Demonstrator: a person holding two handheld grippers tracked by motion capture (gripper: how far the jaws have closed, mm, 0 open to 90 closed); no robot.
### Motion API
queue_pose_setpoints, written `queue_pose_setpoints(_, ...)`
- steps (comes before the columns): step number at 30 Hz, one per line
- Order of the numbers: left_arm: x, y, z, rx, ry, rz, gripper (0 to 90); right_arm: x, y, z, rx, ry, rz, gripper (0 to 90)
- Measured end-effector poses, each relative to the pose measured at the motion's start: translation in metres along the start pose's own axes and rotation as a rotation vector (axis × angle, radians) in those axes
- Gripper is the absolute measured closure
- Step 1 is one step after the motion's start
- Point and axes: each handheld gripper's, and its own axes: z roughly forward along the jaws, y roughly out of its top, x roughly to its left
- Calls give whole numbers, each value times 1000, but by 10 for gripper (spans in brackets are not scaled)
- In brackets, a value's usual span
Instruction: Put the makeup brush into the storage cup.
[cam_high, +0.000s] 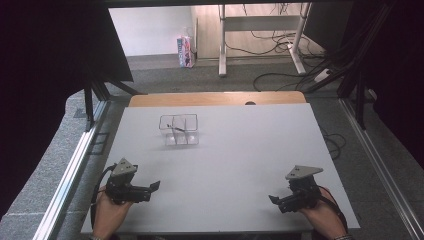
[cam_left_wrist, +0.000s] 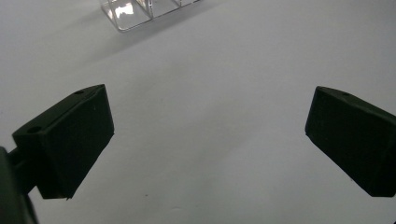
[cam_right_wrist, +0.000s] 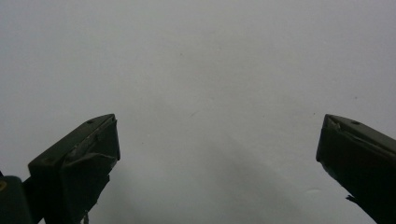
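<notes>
A clear plastic box (cam_high: 179, 130) split into compartments stands on the white table (cam_high: 225, 150), left of centre and toward the far side. Something thin and dark lies inside it, too small to make out. My left gripper (cam_high: 152, 190) rests near the front left edge, held in a hand and pointing right, well short of the box. In the left gripper view my left gripper (cam_left_wrist: 210, 107) is wide open over bare table, and a corner of the box (cam_left_wrist: 128, 11) shows at the top. My right gripper (cam_high: 275, 201) sits near the front right edge and points left. In its own view my right gripper (cam_right_wrist: 219, 130) is open and holds nothing.
A wooden strip (cam_high: 215, 98) runs along the table's far edge. Metal rails (cam_high: 75, 165) flank the table on both sides. Beyond it are grey floor, loose cables (cam_high: 280, 45), white desk legs (cam_high: 222, 45) and a pink carton (cam_high: 185, 51). Black curtains hang left and right.
</notes>
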Motion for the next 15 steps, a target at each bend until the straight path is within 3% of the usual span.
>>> queue_pose_setpoints(15,-1,-15,-11,-15,27,-1,12,0,0,0,2,-2,3,0)
